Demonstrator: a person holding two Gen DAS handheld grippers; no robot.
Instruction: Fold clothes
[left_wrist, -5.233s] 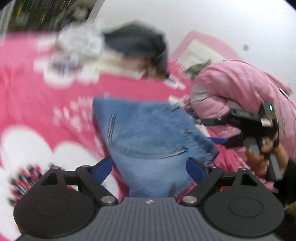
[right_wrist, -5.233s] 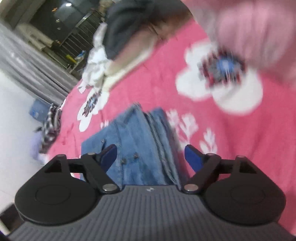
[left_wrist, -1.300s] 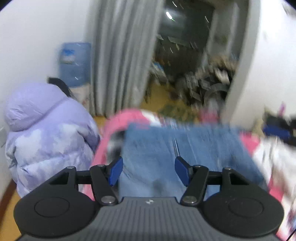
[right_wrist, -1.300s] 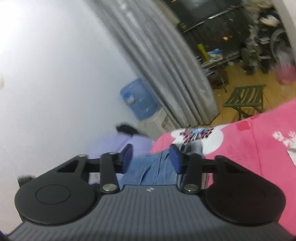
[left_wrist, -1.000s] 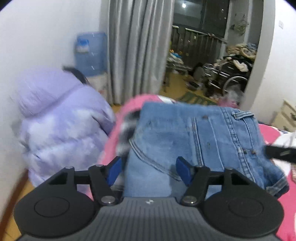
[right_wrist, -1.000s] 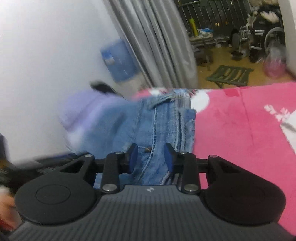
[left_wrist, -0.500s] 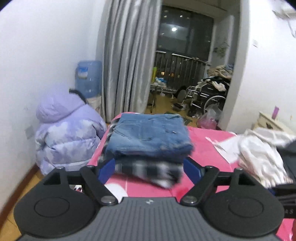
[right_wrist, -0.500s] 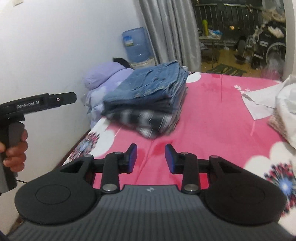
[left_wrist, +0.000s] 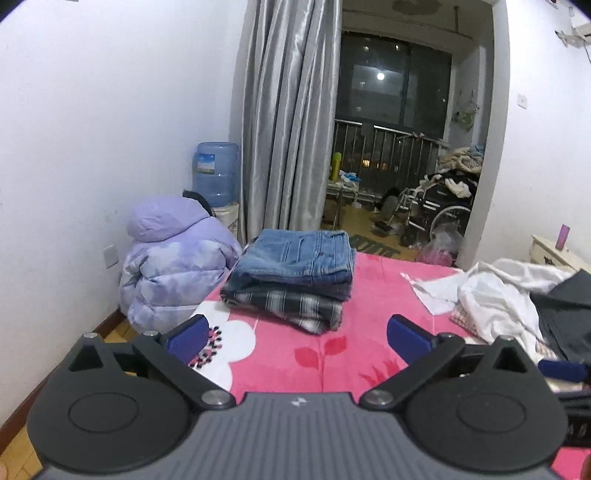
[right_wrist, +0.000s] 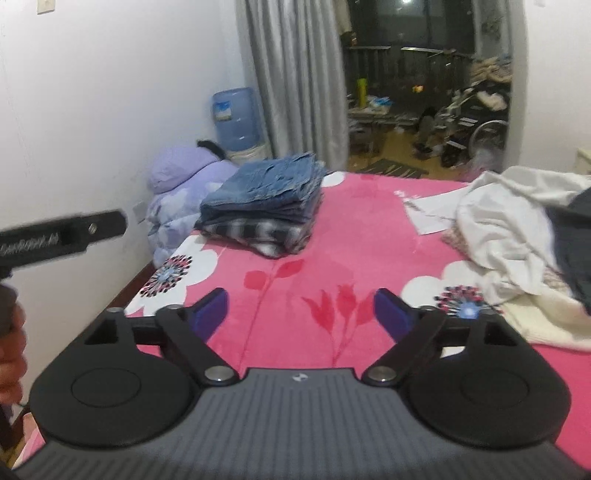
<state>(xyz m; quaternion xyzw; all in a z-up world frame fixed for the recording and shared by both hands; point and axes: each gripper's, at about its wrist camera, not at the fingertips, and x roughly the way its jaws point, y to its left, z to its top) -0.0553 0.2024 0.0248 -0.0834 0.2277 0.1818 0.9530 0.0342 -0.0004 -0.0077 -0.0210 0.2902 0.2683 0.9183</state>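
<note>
Denim is seen at the top of a folded stack (left_wrist: 291, 273) that rests at the far left corner of the bed (left_wrist: 369, 295), with a checked garment (left_wrist: 288, 306) folded beneath the jeans (left_wrist: 299, 251). Unfolded clothes are heaped at the right side of the bed: a white garment (left_wrist: 495, 291) lies crumpled over a patterned cloth, and a dark garment (left_wrist: 569, 310) is draped just beside it. The left hand-held gripper (left_wrist: 295, 338) is held over the pink blanket with its jaws opening wide and nothing between them; the right hand-held gripper (right_wrist: 301, 314) is likewise opening, with only blanket seen between its blue pads (right_wrist: 210, 314). Both are well apart from the stack and from the heap. The folding of the jeans is judged to be finished, and the heap is judged to be what remains. The white garment is expected to be light, limp and easily bunched, so that it would sag and slide if taken in the middle; a hold at two corners or along a hem or shoulder seam, one for each hand-held gripper, is judged to be best, so that the cloth can be lifted clear and spread flat. The dark garment looks heavier and may drag the white one with it where they overlap.
</note>
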